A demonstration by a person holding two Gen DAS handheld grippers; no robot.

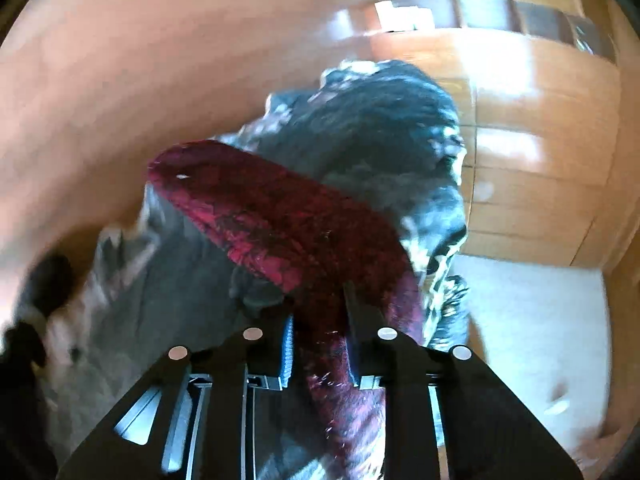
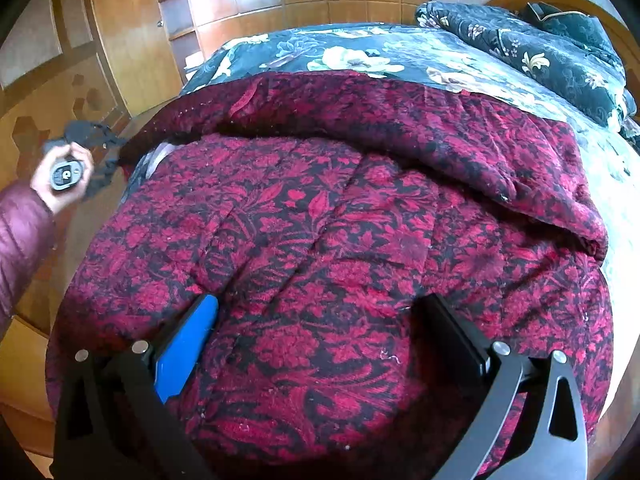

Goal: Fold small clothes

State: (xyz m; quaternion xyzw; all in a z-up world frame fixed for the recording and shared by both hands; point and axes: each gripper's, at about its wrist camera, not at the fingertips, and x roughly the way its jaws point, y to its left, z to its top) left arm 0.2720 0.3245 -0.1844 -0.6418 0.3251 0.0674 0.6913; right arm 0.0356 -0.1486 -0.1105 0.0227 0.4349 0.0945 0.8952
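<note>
Grey garment (image 1: 132, 280) beside left tool (image 1: 320, 300)
</note>
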